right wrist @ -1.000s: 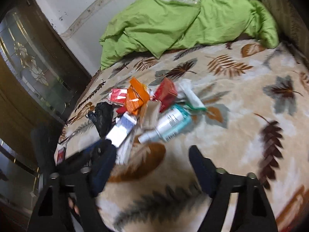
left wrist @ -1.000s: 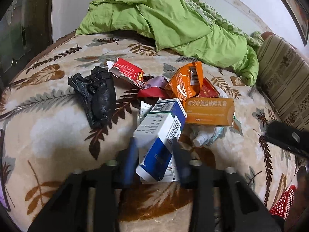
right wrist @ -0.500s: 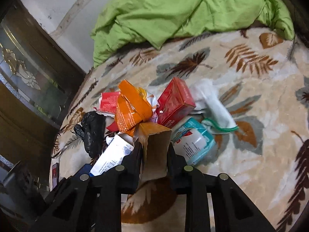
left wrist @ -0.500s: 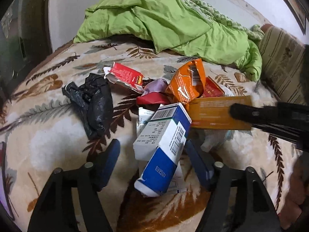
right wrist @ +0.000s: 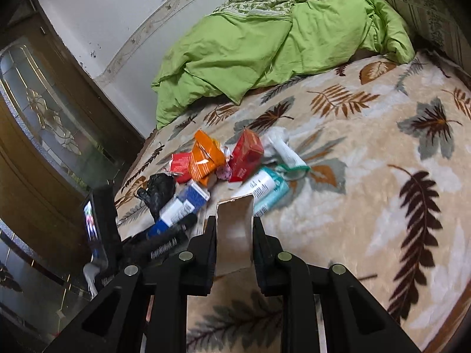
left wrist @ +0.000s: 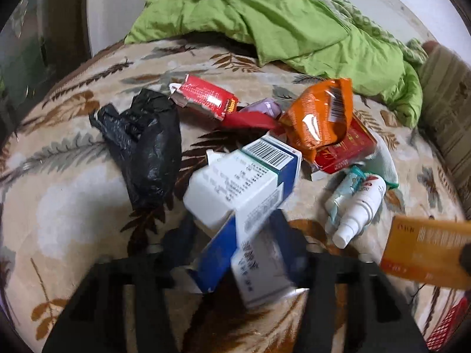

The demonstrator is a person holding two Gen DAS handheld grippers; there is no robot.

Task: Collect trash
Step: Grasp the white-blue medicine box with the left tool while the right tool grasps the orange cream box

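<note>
A: Bedding first: what covers the bed (right wrist: 382,153)?

B: Its cover is a cream blanket with a leaf print; a crumpled green duvet (left wrist: 279,20) lies at the far end against the white wall. A dark wooden door with patterned glass (right wrist: 44,111) stands to the left in the right wrist view.

A: Location of the trash?

B: It is heaped on the blanket. A black plastic bag (left wrist: 147,147) lies at the left of the heap. Behind it is a torn red carton (left wrist: 206,95). An orange snack wrapper (left wrist: 321,117) rests on a red box (left wrist: 347,147). A white spray bottle (left wrist: 359,209) lies near the right edge of the heap, beside a teal packet.

A: State of the left gripper (left wrist: 232,235)?

B: Its jaws are closing. A blue-and-white carton (left wrist: 244,182) stands between them, tilted, with its lower end down among the fingers. This part of the frame is blurred, so I cannot tell whether the pads press on the carton.

A: State of the right gripper (right wrist: 234,235)?

B: It is clenched on an orange-brown box (right wrist: 235,229). Both fingers press the box's two sides, and its open end points away from the camera. In the left wrist view the same box shows at the right edge, clear of the heap.
</note>
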